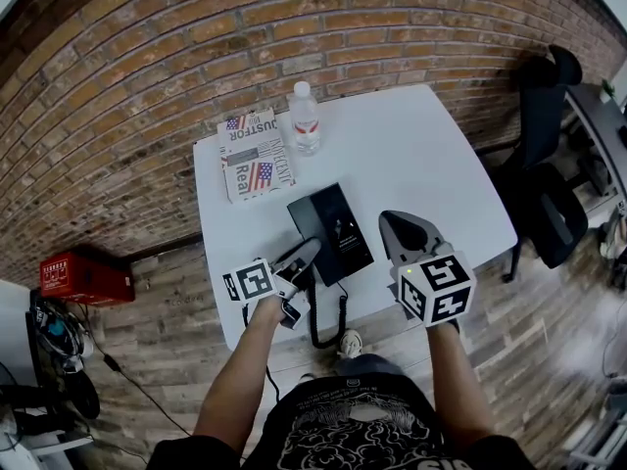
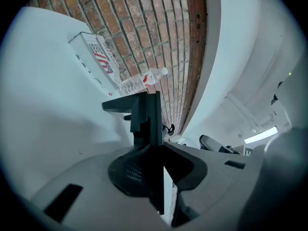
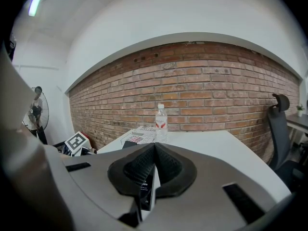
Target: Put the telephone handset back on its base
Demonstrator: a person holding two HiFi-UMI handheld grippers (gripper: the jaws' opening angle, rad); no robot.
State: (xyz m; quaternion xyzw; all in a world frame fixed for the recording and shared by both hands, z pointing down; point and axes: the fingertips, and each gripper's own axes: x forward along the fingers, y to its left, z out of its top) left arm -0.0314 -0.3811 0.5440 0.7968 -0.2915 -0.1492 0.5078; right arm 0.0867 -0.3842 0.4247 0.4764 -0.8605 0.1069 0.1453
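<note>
The black telephone base (image 1: pixel 338 225) lies flat near the front of the white table (image 1: pixel 421 155). My left gripper (image 1: pixel 306 253) is at the base's left edge, rolled on its side. In the left gripper view it (image 2: pixel 159 148) is shut on the dark handset (image 2: pixel 144 114), which sticks out past the jaws. The black cord (image 1: pixel 315 329) loops over the table's front edge below it. My right gripper (image 1: pixel 387 219) hovers just right of the base, and its jaws (image 3: pixel 154 146) are shut with nothing between them.
A water bottle (image 1: pixel 306 117) and a folded newspaper (image 1: pixel 255 155) sit at the table's far left, in front of the brick wall. A black office chair (image 1: pixel 539 164) stands to the right. On the floor at the left is a red box (image 1: pixel 86 277).
</note>
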